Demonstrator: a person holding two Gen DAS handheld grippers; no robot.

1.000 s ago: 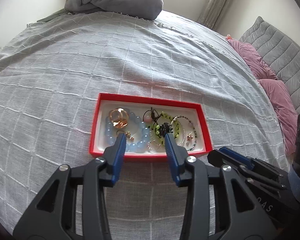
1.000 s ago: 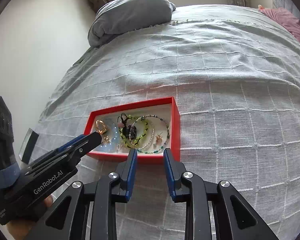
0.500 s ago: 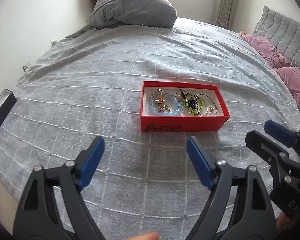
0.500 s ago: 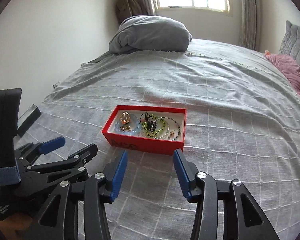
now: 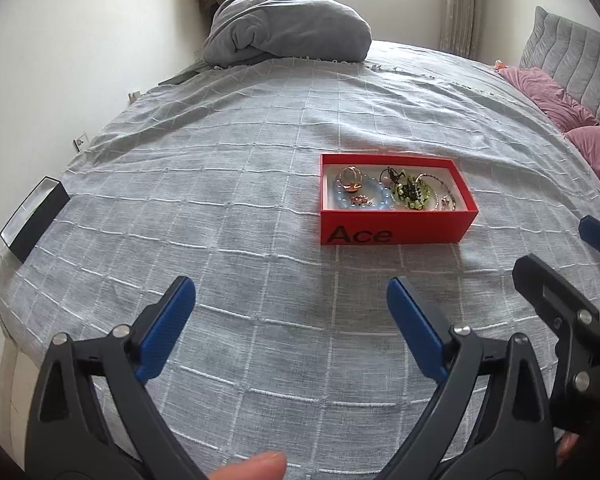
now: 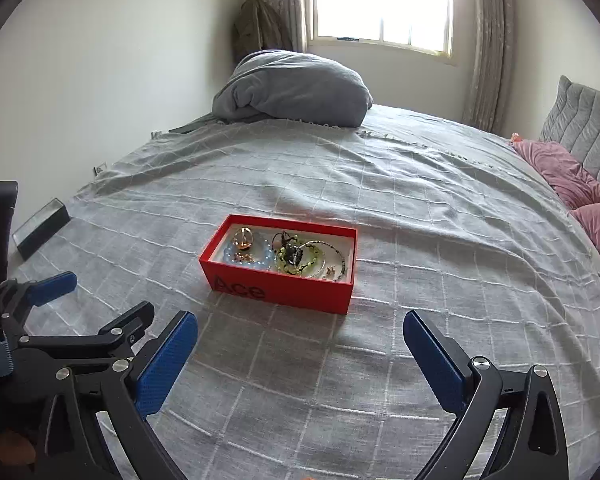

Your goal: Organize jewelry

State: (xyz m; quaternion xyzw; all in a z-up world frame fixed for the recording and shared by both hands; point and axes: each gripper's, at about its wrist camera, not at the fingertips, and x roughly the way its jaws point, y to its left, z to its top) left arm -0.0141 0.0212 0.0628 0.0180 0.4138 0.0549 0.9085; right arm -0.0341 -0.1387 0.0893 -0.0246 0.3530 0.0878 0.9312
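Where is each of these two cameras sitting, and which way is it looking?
Left wrist view: rides on the left hand-held gripper, facing forward over the bed at the red box of jewelry; its open blue fingers, a fingertip and the right hand-held gripper show.
Right wrist view: rides on the right hand-held gripper, facing the same box from farther right; its open fingers and the left gripper show.
Shared: box, grey pillow, black case, window.

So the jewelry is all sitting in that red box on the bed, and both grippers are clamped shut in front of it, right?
Not quite. The jewelry is in the red box on the bed, but both grippers are open and empty: each wrist view shows the left gripper and the right gripper with blue fingers spread wide.
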